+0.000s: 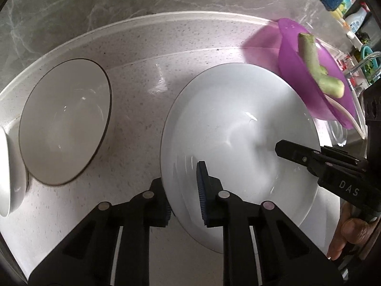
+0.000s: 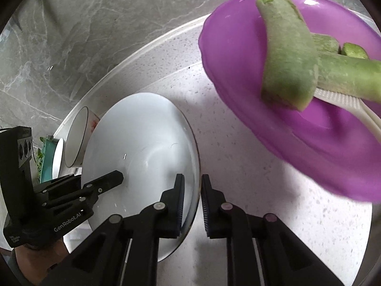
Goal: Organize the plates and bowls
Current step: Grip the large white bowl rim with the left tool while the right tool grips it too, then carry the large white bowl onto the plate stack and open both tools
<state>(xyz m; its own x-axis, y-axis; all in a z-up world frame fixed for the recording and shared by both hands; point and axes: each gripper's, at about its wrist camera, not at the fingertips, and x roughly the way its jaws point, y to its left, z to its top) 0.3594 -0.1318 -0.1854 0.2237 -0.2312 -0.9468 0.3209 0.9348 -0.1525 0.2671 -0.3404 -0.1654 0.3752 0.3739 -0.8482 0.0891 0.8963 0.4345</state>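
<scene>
A large white plate [image 1: 238,128] lies on the speckled counter; it also shows in the right wrist view [image 2: 142,138]. My left gripper [image 1: 185,190] has one finger under the plate's left rim and one on top, closed on the rim. My right gripper [image 2: 193,205] straddles the plate's right rim, its jaws a little apart around it; in the left wrist view its finger [image 1: 297,152] lies over the plate. A white bowl with a dark rim [image 1: 64,121] sits to the left; it also shows in the right wrist view [image 2: 78,138].
A purple plastic bowl [image 2: 297,131] with green vegetable pieces [image 2: 290,54] sits right of the plate, also in the left wrist view [image 1: 309,71]. Another white dish [image 1: 9,178] is at the far left. A marble wall runs behind the counter. Bottles [image 1: 345,4] stand far right.
</scene>
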